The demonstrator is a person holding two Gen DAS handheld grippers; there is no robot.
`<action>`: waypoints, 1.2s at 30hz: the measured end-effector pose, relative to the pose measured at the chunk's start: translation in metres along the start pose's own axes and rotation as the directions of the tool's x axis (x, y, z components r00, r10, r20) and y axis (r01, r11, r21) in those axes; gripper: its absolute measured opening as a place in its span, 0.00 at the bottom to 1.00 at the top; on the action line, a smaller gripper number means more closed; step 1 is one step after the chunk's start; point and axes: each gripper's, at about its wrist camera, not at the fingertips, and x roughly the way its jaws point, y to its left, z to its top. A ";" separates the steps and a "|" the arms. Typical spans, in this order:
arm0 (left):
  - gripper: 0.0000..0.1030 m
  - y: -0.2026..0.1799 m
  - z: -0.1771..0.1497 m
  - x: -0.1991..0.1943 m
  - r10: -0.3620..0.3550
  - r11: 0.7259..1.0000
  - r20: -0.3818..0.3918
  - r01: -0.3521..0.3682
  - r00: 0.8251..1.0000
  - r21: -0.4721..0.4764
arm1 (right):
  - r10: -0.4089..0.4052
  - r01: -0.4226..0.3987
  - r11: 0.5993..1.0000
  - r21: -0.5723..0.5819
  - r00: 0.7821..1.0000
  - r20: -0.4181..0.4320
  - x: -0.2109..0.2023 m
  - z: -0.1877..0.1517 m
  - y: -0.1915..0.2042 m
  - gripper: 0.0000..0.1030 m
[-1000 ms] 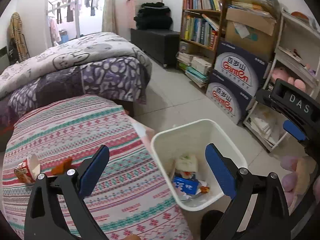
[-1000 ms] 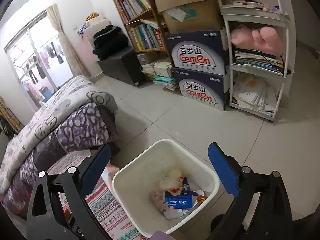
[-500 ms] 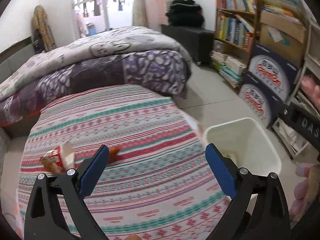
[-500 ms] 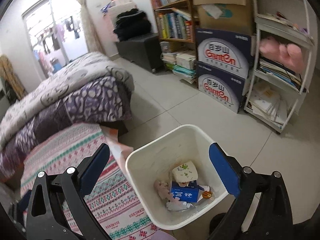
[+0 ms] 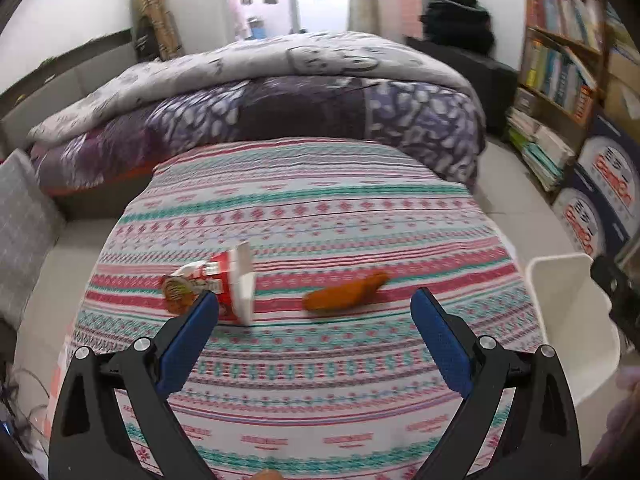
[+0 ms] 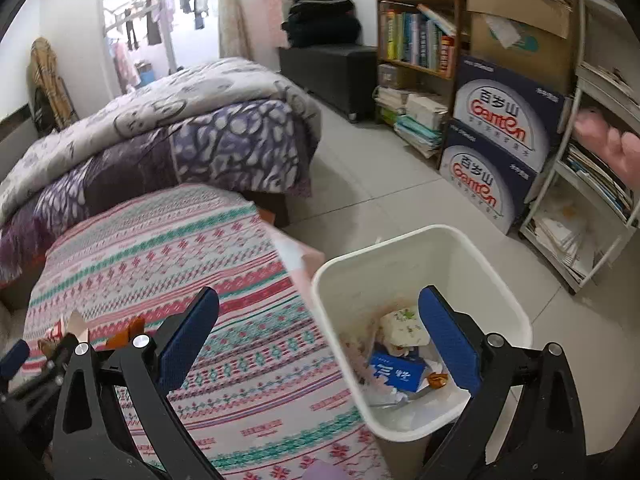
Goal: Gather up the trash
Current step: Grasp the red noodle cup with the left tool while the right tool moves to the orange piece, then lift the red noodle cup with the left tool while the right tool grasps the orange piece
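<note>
1. Lower left of the left wrist view: the red-and-white wrapper (image 5: 218, 286) lies against our left gripper's (image 5: 316, 336) left finger.
2. Centre: the orange scrap (image 5: 344, 291) lies crosswise between its spread, empty jaws.
3. Right: our right gripper (image 6: 318, 338), also spread and empty, hangs by the bin (image 6: 404, 248).

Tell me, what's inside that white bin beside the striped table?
The white bin holds a blue packet, a pale floral packet, an orange wrapper and crumpled scraps. Whatever lies beneath them is covered.
</note>
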 end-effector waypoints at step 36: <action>0.82 0.139 -0.004 0.092 -0.072 0.950 -0.136 0.026 0.988 -0.312 | 0.260 -0.302 0.948 -0.097 0.915 -0.310 0.085 -0.058 0.142 0.93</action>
